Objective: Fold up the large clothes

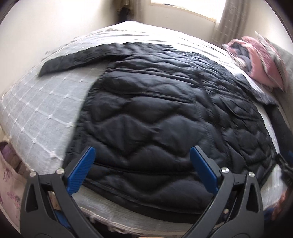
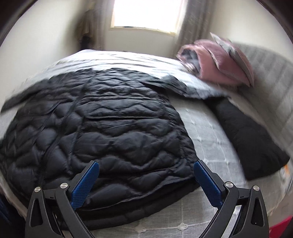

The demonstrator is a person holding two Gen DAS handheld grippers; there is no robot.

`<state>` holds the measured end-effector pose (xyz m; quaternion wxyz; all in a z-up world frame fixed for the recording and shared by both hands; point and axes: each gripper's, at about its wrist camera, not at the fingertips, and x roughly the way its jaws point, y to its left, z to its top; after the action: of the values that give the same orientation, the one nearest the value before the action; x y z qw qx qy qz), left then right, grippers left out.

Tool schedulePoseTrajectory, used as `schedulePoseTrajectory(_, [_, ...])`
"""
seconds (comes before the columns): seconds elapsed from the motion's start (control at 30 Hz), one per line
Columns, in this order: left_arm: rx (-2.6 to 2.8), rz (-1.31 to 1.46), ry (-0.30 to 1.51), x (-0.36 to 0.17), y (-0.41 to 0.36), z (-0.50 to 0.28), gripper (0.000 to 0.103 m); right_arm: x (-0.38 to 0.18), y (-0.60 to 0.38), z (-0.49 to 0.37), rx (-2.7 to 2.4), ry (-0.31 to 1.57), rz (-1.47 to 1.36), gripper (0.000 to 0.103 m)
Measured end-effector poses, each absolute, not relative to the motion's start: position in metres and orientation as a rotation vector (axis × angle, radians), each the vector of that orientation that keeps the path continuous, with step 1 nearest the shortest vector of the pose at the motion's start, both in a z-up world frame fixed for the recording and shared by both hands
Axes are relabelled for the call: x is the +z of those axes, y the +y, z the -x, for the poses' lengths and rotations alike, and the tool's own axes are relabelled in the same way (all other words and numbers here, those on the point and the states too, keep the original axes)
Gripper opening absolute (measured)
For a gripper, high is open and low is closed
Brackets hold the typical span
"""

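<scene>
While spread flat across a bed in a grey checked cover, black quilted coat with one sleeve stretched out to its left. Beside it on the right, darker folded black garment; pink and grey bedding piled by the headboard under a curtained window. Nearer the lens, left tongs spread wide over the coat's hem, gripping nothing. Right tongs likewise wide apart and empty, poised above the hem's right corner. Both views blurred.
</scene>
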<state>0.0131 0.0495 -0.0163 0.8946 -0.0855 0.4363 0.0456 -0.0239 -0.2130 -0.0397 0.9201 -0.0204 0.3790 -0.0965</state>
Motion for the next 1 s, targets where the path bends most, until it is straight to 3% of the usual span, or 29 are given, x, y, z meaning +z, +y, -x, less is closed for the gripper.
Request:
schedulePoseTrajectory(0.17, [0.139,0.291,0.924,-0.021,0.104,-0.008,0.101,-0.064,-0.28,0.016,-0.199,0.927,-0.301,0.103])
schedulePoseTrajectory(0.3, [0.186,0.397,0.965,-0.037,0.143,-0.007,0.083,-0.07,-0.287,0.012,-0.223,0.953,-0.347,0.103])
schedulePoseTrajectory(0.43, [0.215,0.421,1.037,-0.06,0.152,-0.012,0.056,-0.093,-0.309,-0.004,-0.254,1.026,-0.509,0.101])
schedulePoseTrajectory(0.5, [0.167,0.438,1.074,-0.071,0.146,-0.017,0.036,-0.099,-0.322,-0.01,-0.284,1.021,-0.581,0.093])
schedulePoseTrajectory(0.53, [0.167,0.421,1.07,-0.071,0.14,-0.019,0.026,-0.102,-0.324,-0.012,-0.296,1.032,-0.586,0.081])
schedulePoseTrajectory(0.57, [0.165,0.389,1.058,-0.068,0.133,-0.019,0.019,-0.106,-0.326,-0.016,-0.3,1.051,-0.585,0.055])
schedulePoseTrajectory(0.6, [0.159,0.373,1.047,-0.066,0.128,-0.018,0.013,-0.11,-0.327,-0.018,-0.29,1.068,-0.592,0.041])
schedulePoseTrajectory(0.63, [0.165,0.36,1.029,-0.062,0.123,-0.016,0.012,-0.11,-0.327,-0.018,-0.267,1.052,-0.618,0.017])
schedulePoseTrajectory(0.67, [0.168,0.358,1.012,-0.06,0.122,-0.017,0.011,-0.109,-0.329,-0.016,-0.244,1.03,-0.643,0.01])
schedulePoseTrajectory(0.83, [0.132,0.311,0.97,-0.053,0.111,-0.01,0.01,-0.086,-0.337,0.007,-0.312,0.879,-0.635,0.006])
schedulePoseTrajectory(1.0, [0.113,0.313,0.984,-0.056,0.12,-0.013,0.01,-0.086,-0.341,0.023,-0.333,0.862,-0.684,0.006])
